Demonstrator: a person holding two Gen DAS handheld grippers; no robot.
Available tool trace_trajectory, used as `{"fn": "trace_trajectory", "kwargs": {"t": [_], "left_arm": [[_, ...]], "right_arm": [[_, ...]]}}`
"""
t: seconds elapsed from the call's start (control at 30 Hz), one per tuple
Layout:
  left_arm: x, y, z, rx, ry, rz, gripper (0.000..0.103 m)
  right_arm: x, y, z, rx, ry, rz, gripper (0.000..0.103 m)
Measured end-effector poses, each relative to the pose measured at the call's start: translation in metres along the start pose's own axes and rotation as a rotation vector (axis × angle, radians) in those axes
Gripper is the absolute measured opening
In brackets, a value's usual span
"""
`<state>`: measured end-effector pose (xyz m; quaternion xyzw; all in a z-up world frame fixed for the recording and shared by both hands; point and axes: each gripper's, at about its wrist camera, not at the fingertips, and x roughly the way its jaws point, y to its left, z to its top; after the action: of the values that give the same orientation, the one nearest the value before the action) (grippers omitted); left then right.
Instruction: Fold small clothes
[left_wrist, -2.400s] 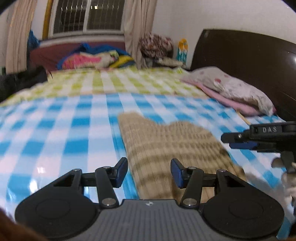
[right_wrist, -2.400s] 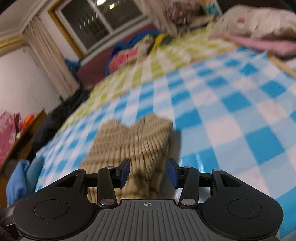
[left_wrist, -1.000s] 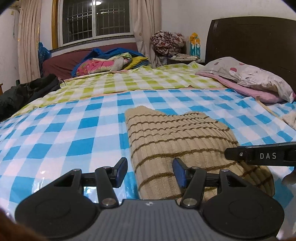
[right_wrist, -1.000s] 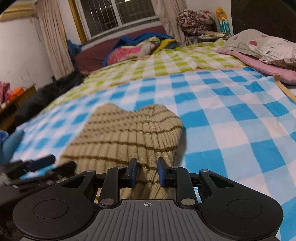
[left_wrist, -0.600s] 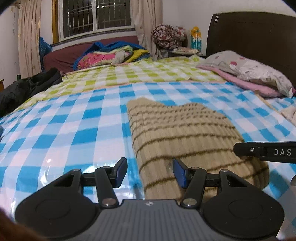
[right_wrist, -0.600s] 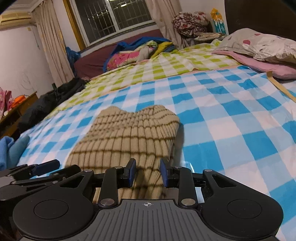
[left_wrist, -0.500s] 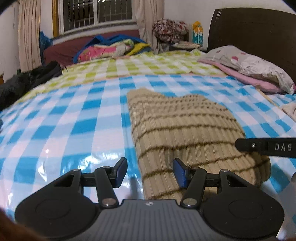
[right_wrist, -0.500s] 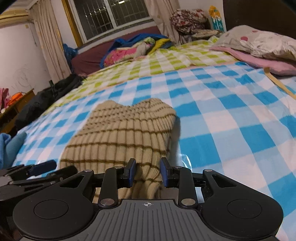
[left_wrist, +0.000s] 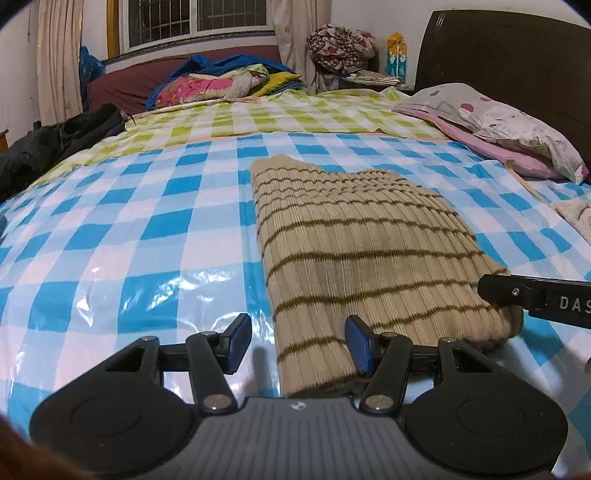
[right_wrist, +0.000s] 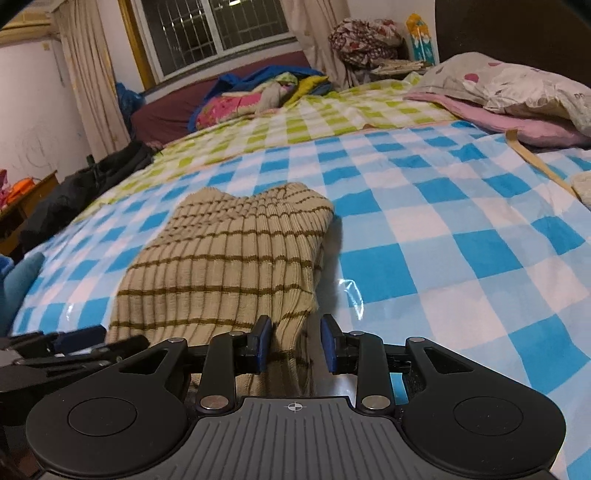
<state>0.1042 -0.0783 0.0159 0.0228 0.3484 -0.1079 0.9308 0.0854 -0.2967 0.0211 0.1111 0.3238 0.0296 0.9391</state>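
The beige striped knit garment (left_wrist: 354, 236) is seen lying folded on the blue-checked plastic sheet (left_wrist: 110, 236) over the bed, roughly mid-sheet, with its near edge right at both grippers. A compact rectangle is formed already, layers stacked at the right side (thick rolled edge visible in the right wrist view (right_wrist: 310, 258)). The fold is judged mostly done.

Left gripper (left_wrist: 297, 345): fingers are held moderately wide, nothing pinched; the garment's near left corner sits between them, the right pad (left_wrist: 358, 343) looks to be touching or just beside the cloth, the left pad over bare sheet.

Right gripper (right_wrist: 295, 343): jaws stand apart with a narrow gap, a near right flap of the knit hangs between them; the left pad is touching the cloth, the right pad is clear of it, so no grip is held (release is read, as a judgement).

What is left, as judged: grippers to be drawn clear, maybe edges tidied. Whether another fold is meant cannot be told. A pale cloth (left_wrist: 576, 218) is seen at the far right edge, possibly another item. Pillow (left_wrist: 517, 125) lies far right.
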Motion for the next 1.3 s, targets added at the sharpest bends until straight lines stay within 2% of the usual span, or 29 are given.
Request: {"fn": "trace_trajectory", "kwargs": {"t": [0.2, 1.03, 1.3], "left_arm": [[-0.005, 0.0, -0.006, -0.015, 0.007, -0.005, 0.061], [-0.017, -0.002, -0.013, -0.01, 0.029, -0.008, 0.062], [-0.021, -0.005, -0.023, 0.002, 0.044, 0.003, 0.067]], "right_arm": [[-0.002, -0.001, -0.009, 0.002, 0.02, -0.019, 0.029], [-0.012, 0.001, -0.017, 0.016, 0.005, -0.008, 0.029], [-0.023, 0.003, -0.027, 0.034, 0.002, -0.005, 0.03]]}}
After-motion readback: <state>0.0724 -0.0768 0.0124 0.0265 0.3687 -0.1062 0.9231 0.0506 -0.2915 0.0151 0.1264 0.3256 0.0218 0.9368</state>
